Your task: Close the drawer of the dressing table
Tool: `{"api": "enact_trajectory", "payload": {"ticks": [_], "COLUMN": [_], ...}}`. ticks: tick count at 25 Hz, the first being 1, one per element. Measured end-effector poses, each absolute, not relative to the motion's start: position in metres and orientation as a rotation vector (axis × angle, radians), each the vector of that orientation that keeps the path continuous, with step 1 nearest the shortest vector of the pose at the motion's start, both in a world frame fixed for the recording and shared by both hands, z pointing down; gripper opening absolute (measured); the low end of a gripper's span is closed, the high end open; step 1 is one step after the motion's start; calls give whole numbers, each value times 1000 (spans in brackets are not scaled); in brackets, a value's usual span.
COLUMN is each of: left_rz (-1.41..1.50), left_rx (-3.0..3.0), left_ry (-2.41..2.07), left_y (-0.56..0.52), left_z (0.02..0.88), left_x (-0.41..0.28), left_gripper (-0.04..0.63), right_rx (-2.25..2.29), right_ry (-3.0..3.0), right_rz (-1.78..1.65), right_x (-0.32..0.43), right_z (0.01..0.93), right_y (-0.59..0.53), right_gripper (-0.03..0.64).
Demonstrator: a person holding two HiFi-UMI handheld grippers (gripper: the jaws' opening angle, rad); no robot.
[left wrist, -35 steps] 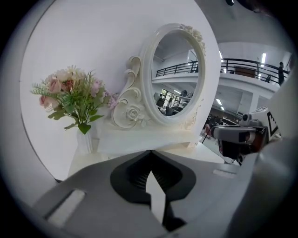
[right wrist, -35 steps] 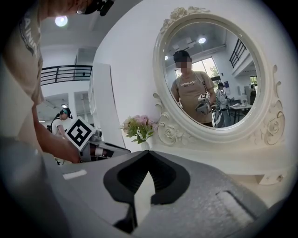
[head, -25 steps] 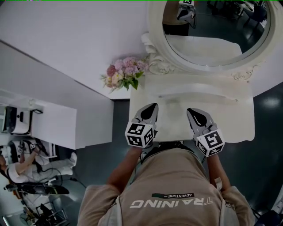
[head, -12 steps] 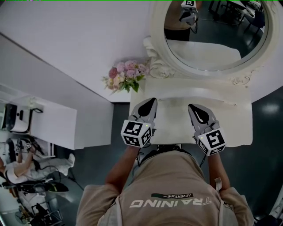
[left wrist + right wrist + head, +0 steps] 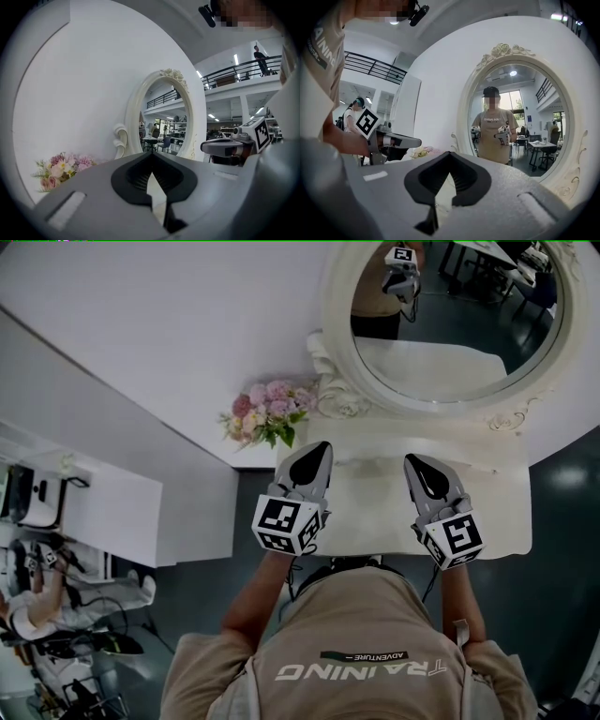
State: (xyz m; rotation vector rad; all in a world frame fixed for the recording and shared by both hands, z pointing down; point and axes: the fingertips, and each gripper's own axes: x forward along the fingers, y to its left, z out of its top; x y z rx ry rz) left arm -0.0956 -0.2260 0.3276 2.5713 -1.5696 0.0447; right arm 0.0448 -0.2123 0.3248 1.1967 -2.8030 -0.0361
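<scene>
The white dressing table (image 5: 375, 512) stands against the wall under its oval mirror (image 5: 450, 324). Its drawer does not show in any view; the tabletop and the person's body hide the table's front. My left gripper (image 5: 319, 448) hovers over the left part of the tabletop, shut, with nothing between the jaws. My right gripper (image 5: 415, 462) hovers over the right part, also shut and empty. In the left gripper view the jaws (image 5: 151, 159) point toward the mirror (image 5: 164, 126). The right gripper view shows its jaws (image 5: 449, 157) facing the mirror (image 5: 515, 131).
A bunch of pink and white flowers (image 5: 267, 413) sits at the table's back left corner, also seen as flowers (image 5: 61, 168). A white cabinet (image 5: 112, 512) stands to the left. Dark floor (image 5: 562, 521) lies on both sides of the table.
Both grippers have drifted slightly apart and a little further over the tabletop. Both stay shut and empty.
</scene>
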Motion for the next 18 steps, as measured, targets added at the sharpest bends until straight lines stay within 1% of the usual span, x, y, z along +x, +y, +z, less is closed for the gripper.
{"api": "enact_trajectory", "payload": {"ticks": [12, 18], "left_rz": [43, 29], "left_rx": [2563, 2562], "left_ry": [-1561, -1566], "left_y": [-222, -217], "left_z": [332, 330], "left_x": [-99, -102], "left_gripper": [17, 17], "right_rx": [1220, 1269], "right_ry": [-2815, -2805], "right_rz": [-16, -74], "right_x": [45, 48], "right_z": [323, 318], "right_y": [-210, -206], "right_gripper": [2, 2]}}
